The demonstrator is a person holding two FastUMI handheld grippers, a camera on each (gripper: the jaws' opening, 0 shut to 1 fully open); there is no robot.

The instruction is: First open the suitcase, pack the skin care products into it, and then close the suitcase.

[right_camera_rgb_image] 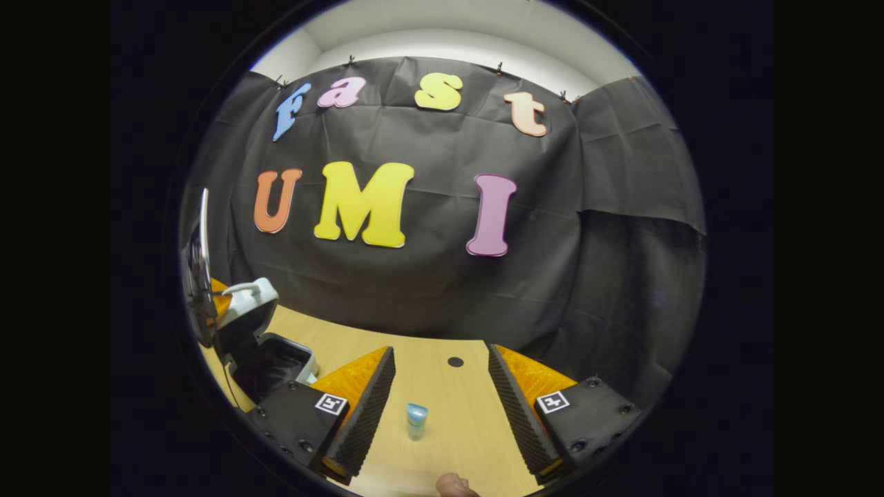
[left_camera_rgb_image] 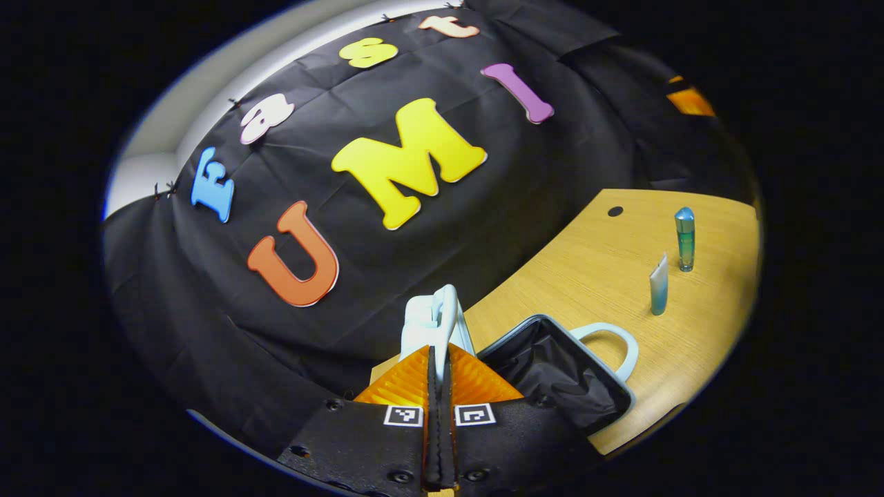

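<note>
In the left gripper view, the left gripper is pinched together on the pale blue suitcase lid, held up. At four o'clock the suitcase lies open on the wooden table, its black lining bare. A tube and a teal bottle stand at three o'clock.

In the right gripper view, the right gripper is spread wide, holding nothing, the bottle between its fingers. The suitcase sits at eight o'clock.
</note>
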